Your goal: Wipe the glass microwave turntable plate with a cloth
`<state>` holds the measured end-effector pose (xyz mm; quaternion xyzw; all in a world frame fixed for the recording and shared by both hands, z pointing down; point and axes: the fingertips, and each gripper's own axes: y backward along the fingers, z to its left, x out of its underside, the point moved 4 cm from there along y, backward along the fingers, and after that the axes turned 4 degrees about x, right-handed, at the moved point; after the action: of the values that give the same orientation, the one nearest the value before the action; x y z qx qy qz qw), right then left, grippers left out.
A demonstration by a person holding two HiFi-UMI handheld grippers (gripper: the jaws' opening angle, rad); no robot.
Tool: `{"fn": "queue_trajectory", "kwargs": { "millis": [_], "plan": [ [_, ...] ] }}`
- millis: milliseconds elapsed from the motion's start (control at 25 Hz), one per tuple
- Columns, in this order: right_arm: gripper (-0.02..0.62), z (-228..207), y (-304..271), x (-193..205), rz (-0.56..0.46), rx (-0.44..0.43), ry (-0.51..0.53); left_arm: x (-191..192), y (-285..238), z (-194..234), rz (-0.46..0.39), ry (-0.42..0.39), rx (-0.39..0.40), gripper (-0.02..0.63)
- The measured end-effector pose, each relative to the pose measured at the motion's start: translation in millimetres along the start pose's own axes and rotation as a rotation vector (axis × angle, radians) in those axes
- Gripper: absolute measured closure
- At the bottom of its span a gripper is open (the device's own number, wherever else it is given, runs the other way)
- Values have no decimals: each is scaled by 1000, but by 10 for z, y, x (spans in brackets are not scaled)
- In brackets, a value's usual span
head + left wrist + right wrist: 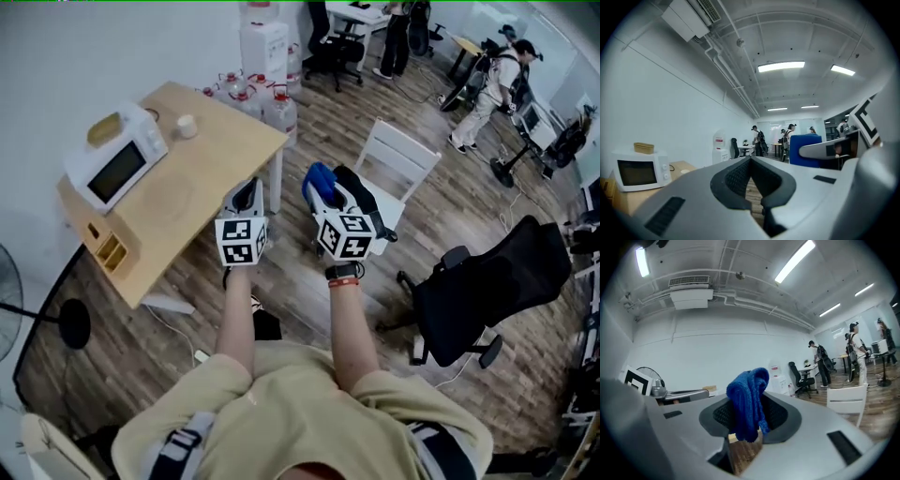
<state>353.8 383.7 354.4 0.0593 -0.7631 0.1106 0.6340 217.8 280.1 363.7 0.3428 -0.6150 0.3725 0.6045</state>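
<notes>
The right gripper (330,190) is clamping a blue cloth (319,176) between its jaws, with the fabric bunching past the tips so the wiping surface is leading. The left gripper (246,190) is hovering just beside it, jaws together and holding nothing, probably kept free to steady the plate. A faint disc that looks like the glass plate (174,201) is lying on the table (230,141), ahead and left of both grippers and well apart from them, near the microwave (117,161).
</notes>
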Motion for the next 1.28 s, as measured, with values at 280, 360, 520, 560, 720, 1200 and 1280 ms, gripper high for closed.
{"fn": "queue_trajectory", "kwargs": {
  "millis": [280, 360, 520, 560, 720, 1200, 1280],
  "plan": [
    [457, 749, -1237, 53, 46, -197, 6, 55, -50, 1197, -4, 25, -177, 586],
    [457, 989, -1604, 117, 61, -266, -22, 110, -42, 1576, -4, 41, -240, 586],
    [457, 1455, -2308, 199, 95, -355, -41, 182, -39, 2294, 4, 54, -330, 586],
    [457, 1596, -2468, 215, 102, -378, -43, 197, -21, 2472, 6, 55, -350, 586],
    [457, 2252, -3043, 321, 136, -491, -49, 257, 111, 3188, 13, 70, -445, 586],
    [457, 3366, -3948, 790, 295, -699, -71, 563, 520, 4283, 76, 117, -645, 586],
    [457, 3491, -4100, 847, 311, -727, -77, 600, 517, 4407, 89, 106, -665, 586]
  ]
}}
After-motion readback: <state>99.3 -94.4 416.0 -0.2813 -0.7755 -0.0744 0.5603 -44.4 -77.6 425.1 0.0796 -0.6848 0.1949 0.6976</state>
